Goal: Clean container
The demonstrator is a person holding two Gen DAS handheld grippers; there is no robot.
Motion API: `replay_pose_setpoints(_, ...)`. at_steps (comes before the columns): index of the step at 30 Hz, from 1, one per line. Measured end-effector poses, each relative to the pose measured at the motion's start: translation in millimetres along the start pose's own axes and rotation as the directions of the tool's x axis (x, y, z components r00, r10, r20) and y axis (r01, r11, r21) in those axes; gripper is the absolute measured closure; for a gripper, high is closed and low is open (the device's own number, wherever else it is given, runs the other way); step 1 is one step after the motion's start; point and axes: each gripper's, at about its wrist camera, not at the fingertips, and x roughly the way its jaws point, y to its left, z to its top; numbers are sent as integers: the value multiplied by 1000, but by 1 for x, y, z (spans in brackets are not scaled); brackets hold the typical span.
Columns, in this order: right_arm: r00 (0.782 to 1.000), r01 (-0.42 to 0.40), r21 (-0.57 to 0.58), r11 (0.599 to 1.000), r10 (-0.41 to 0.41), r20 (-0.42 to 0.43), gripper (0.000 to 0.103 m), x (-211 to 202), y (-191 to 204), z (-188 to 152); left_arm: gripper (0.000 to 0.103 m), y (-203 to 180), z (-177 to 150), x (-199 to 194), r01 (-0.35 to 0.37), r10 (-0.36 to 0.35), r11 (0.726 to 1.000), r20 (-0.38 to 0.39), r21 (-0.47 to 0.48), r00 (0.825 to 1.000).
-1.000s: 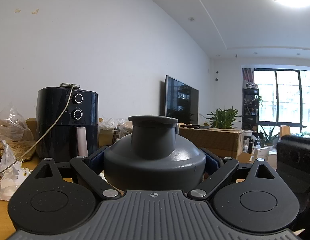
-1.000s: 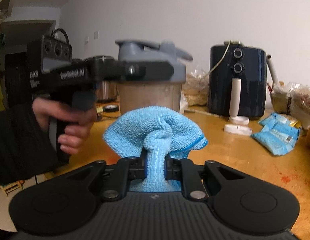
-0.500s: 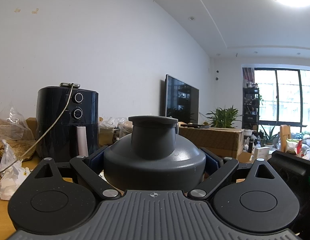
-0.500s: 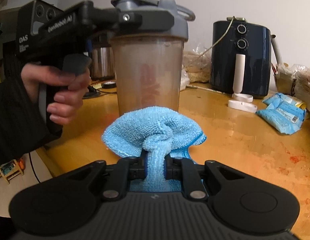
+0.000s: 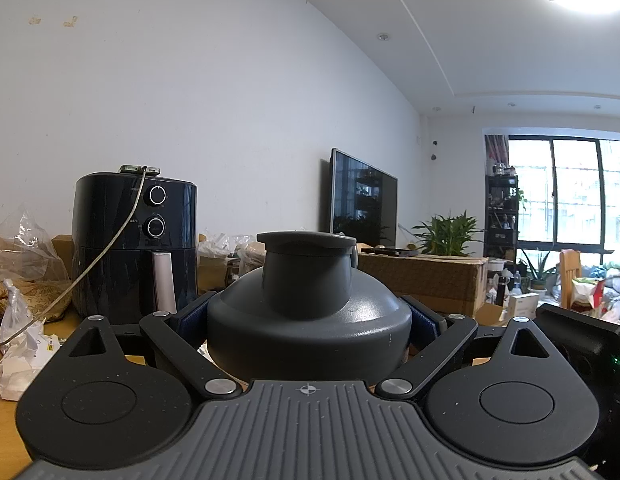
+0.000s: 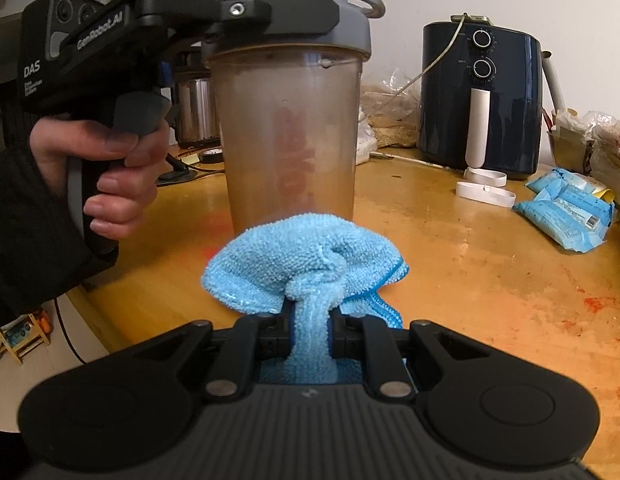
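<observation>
- In the left wrist view, the left gripper [image 5: 309, 320] is seen clamped around the grey lid [image 5: 309, 312] of the shaker bottle, one blue-padded finger pressed against each side of the lid.
- The lid's raised spout cap fills the middle of this view; the bottle's body below it is hidden.
- Behind, a dark air fryer [image 5: 134, 240] with two dials is seen against a white wall, and crumpled plastic bags [image 5: 18, 308] are seen to its left.
- In the right wrist view, the right gripper [image 6: 310, 328] is seen pressed together on a bunched blue cloth [image 6: 306, 264], which bulges out beyond the fingertips.
- The shaker bottle [image 6: 290, 136] is shown upright on the wooden table [image 6: 489, 280], just beyond the cloth; whether cloth and bottle touch cannot be told.
- The bottle's clear wall looks cloudy and brownish.
- The left gripper [image 6: 294, 20] is seen gripping the lid from the left, its handle held by a hand [image 6: 110, 168] in a dark sleeve.
- The air fryer and blue packets [image 6: 565, 208] are seen at the right.
</observation>
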Motion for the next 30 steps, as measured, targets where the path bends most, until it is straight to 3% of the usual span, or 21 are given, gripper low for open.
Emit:
replay_pose_setpoints(17, 994, -18, 21, 1000, 16, 108, 96, -20, 2, 13, 8, 2, 2, 2, -4, 4, 1000, -14, 0, 1000)
replay_pose_setpoints(30, 972, -29, 39, 999, 19, 235, 96, -44, 4, 34, 8, 3, 4, 5, -13, 13, 1000, -22, -2, 1000)
